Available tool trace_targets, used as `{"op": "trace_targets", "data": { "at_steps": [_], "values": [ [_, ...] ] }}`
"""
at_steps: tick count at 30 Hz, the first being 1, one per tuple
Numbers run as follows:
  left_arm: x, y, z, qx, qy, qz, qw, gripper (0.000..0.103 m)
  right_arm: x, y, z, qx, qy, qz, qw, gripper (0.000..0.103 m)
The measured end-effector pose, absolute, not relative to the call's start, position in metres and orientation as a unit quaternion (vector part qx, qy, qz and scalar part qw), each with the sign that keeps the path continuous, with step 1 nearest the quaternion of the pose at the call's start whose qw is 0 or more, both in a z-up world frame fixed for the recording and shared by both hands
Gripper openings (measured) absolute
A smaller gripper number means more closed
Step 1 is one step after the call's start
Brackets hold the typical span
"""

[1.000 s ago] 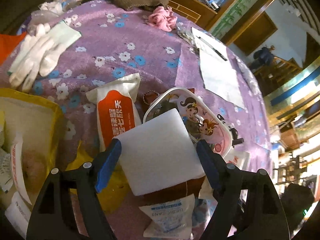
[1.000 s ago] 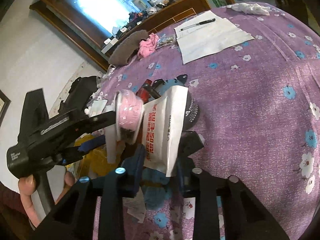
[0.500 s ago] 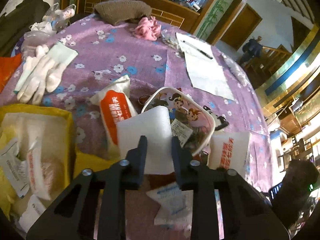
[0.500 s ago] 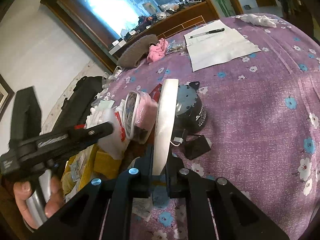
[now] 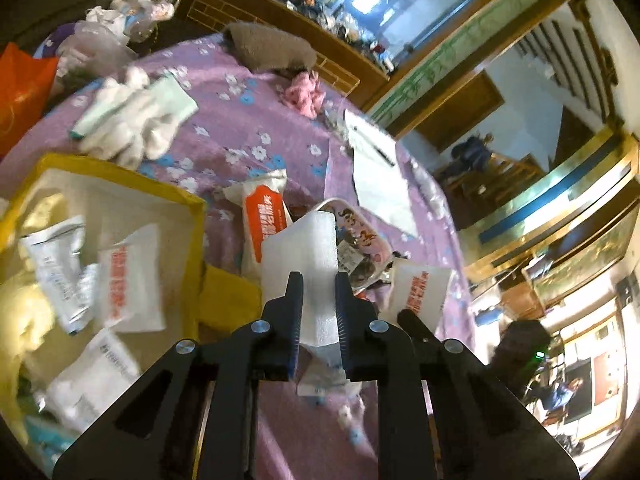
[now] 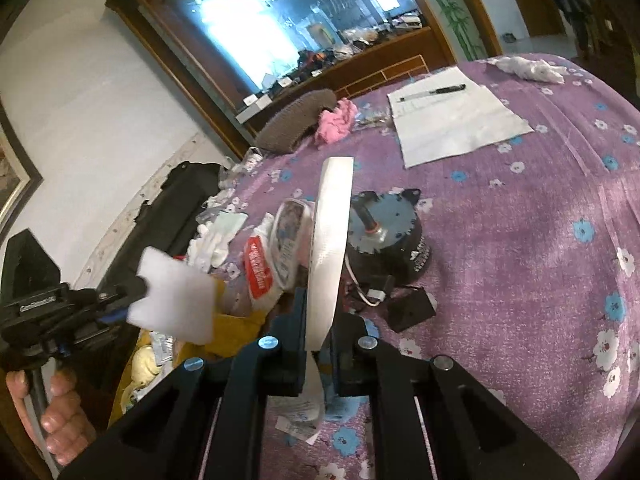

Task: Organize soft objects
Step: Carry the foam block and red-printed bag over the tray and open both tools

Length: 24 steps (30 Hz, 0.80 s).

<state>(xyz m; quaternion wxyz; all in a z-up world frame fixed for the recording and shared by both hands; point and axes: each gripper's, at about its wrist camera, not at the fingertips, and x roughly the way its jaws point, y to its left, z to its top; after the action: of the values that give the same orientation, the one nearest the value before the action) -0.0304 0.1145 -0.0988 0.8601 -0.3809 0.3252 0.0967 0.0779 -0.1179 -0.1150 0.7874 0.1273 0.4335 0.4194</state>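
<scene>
My left gripper (image 5: 318,286) is shut on a white foam block (image 5: 308,248) and holds it above the purple flowered tablecloth (image 5: 248,136). The block also shows in the right wrist view (image 6: 176,300), lifted at the left. My right gripper (image 6: 316,312) is shut on a white tissue pack (image 6: 330,236), seen edge-on and upright; the same pack shows in the left wrist view (image 5: 420,292). A yellow bag (image 5: 120,208) with several white packets lies open at the left. Another red-and-white tissue pack (image 5: 264,216) lies beside a cartoon-printed case (image 5: 360,236).
White gloves (image 5: 132,128), a pink cloth (image 5: 304,92) and a brown knitted hat (image 5: 272,50) lie farther back. Paper sheets with a pen (image 6: 448,120) lie at the far right. A black round motor (image 6: 388,244) with a small black box (image 6: 412,306) stands just beyond my right gripper.
My left gripper closed on the foam block and lifted it leftward toward the yellow bag. My right gripper turned its tissue pack edge-on and raised it.
</scene>
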Motion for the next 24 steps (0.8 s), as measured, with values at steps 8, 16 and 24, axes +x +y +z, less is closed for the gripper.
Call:
{"op": "trace_targets", "data": {
  "at_steps": [8,16,24],
  "values": [
    [-0.135,0.15,-0.065,-0.393,0.252,0.145,0.872,0.015,0.063,-0.111,-0.105,0.138,0.406,0.487,0.761,0.006],
    [-0.172,0.198,-0.102,-0.461,0.232,0.142,0.845,0.015,0.023,-0.055,-0.086,0.109,0.433,0.561,0.697,0.006],
    [-0.168,0.23,-0.133,-0.502,0.227,0.114,0.827,0.015,-0.005,0.057,-0.097,0.048,0.474,0.589,0.652,0.006]
  ]
}}
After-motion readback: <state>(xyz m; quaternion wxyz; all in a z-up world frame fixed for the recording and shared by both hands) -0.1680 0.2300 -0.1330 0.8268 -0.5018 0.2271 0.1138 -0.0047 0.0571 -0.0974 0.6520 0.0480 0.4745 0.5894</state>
